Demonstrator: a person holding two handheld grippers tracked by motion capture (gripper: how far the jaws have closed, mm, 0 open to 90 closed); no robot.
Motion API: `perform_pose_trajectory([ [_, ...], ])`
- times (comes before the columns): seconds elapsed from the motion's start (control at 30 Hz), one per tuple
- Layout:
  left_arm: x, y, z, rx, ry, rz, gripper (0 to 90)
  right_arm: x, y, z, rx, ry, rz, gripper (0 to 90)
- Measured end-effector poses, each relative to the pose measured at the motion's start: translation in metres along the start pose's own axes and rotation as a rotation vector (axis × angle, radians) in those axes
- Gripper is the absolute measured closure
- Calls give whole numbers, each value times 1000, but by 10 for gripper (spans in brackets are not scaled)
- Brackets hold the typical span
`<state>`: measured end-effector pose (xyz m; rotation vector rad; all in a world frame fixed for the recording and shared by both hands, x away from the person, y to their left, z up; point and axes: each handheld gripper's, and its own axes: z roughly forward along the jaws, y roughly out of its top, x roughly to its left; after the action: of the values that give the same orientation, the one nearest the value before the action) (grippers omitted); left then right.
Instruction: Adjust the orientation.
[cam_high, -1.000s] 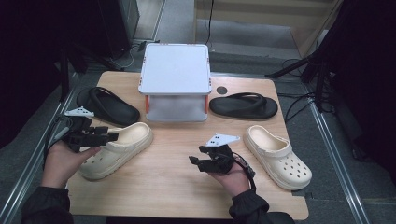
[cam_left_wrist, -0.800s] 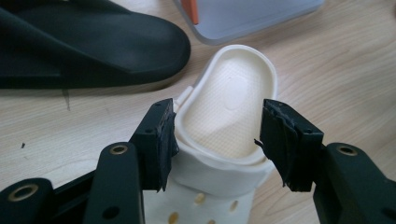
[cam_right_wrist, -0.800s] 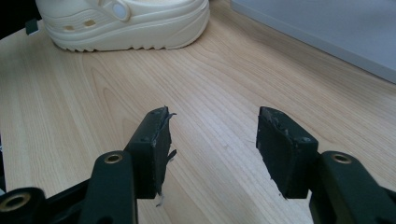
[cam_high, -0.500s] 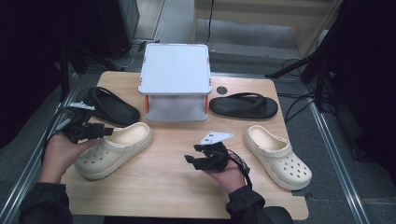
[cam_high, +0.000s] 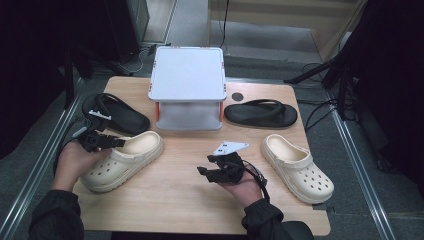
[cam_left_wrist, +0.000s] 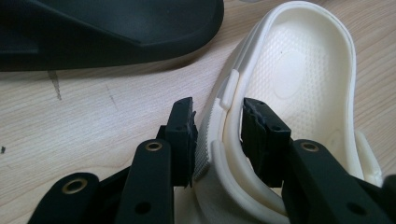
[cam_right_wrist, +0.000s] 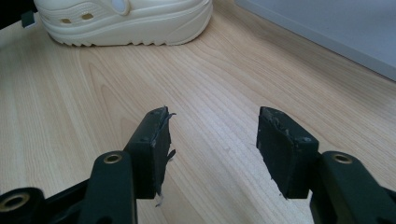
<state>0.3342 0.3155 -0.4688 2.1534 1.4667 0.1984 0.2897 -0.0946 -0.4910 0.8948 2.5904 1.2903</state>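
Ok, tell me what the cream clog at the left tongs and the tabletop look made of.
Cream clog: apparently moulded foam or rubber, matte, with a dimpled footbed and a one-piece ribbed wall. Tabletop: light wood or wood-look laminate, smooth with a slight sheen and visible grain lines.

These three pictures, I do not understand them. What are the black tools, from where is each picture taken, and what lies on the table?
A person sits at a wooden table and holds a hand tool with two black jaws in each hand.

The high view looks down from above. The other two come from small cameras that ride on the tools, looking along the jaws.

On the table: a cream clog at the left, a second cream clog at the right, two black sandals, and a grey stand in the middle.

The left gripper has just been closing over the heel rim of the left clog; one jaw outside, one inside, a small gap remains at the inner one. The right gripper is open, holding nothing.
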Motion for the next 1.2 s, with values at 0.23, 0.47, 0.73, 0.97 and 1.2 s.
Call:
perform_pose_trajectory([
  [0.23,0,1,0,-2,-8,25,726,1,-1,0,6,-4,-2,452],
  [0.47,0,3,-6,12,20,50,758,-1,-2,-3,1,-10,11,453],
  [0.73,-4,5,-24,-32,-6,60,768,-1,-4,-4,0,-16,16,453],
  [0.97,-33,17,-52,-92,-27,133,767,-2,-4,-6,-9,-19,22,454],
  [1.2,-70,33,-42,-72,-84,226,765,-2,-6,-11,-17,-33,30,454],
])
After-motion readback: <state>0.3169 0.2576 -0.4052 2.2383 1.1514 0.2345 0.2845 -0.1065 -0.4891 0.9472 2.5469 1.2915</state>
